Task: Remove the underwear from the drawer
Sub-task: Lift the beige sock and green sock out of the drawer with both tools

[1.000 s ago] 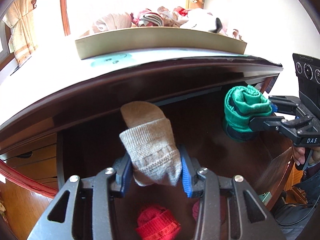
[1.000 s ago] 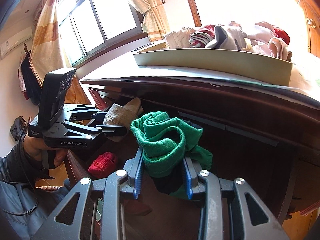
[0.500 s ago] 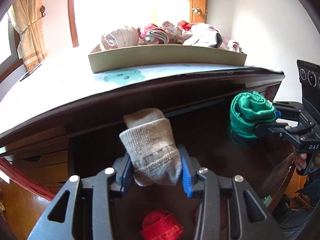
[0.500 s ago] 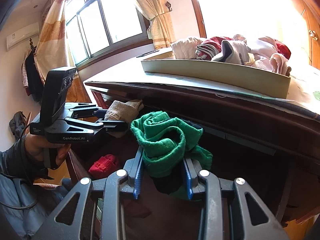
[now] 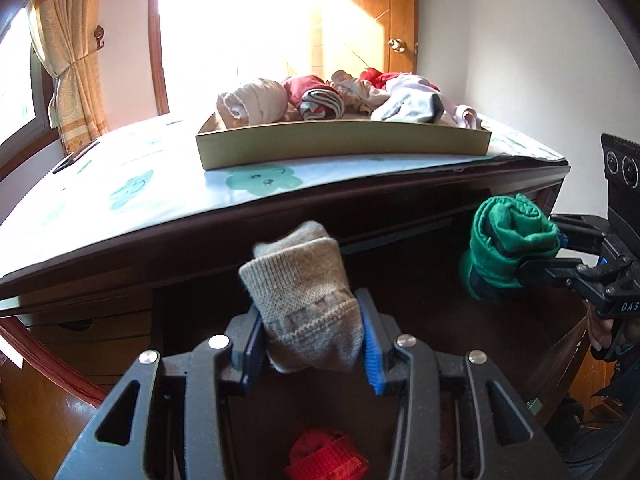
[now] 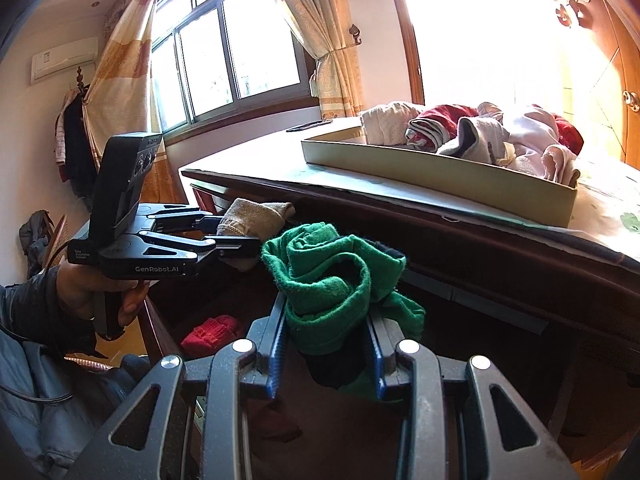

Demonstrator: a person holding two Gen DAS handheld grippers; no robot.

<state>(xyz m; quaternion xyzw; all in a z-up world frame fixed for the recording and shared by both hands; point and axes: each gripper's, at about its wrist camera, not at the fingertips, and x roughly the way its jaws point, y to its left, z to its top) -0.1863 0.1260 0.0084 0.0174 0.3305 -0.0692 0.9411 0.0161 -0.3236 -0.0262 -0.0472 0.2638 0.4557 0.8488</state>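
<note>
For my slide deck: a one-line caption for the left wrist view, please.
Left gripper holds a beige roll above the drawer; right gripper holds a green roll.

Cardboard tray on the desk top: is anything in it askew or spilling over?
The cardboard tray is heaped unevenly with rolled garments. At its right end a pale pink piece droops onto the rim, though nothing has fallen onto the desk top. Otherwise nothing stands out.
</note>
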